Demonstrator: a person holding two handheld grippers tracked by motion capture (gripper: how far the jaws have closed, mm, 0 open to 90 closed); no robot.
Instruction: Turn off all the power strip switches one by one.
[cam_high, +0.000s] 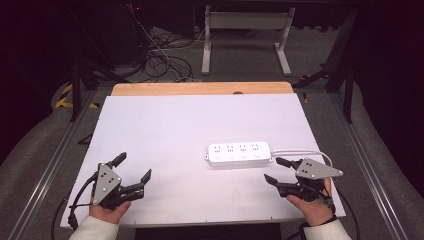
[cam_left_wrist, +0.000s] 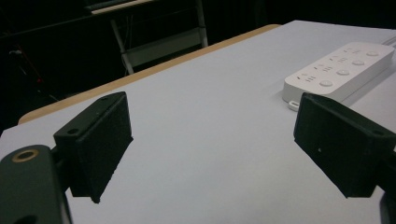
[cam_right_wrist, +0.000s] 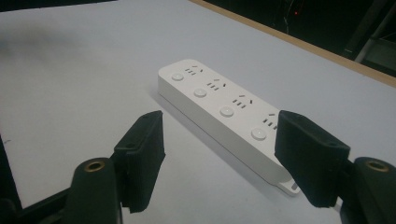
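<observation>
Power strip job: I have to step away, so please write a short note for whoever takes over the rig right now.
Left gripper: fingers open, nothing between them, near the table's front left corner, well away from the strip.
Right gripper: fingers open, empty, just in front of the strip's cable end, not touching it.
Power strip: white, four sockets with four buttons, flat on the white table, right of centre; its cable loops off to the right.
Done: nothing yet; the strip lies untouched.
Left: probably bring the right gripper onto the strip first. No plug in view.
</observation>
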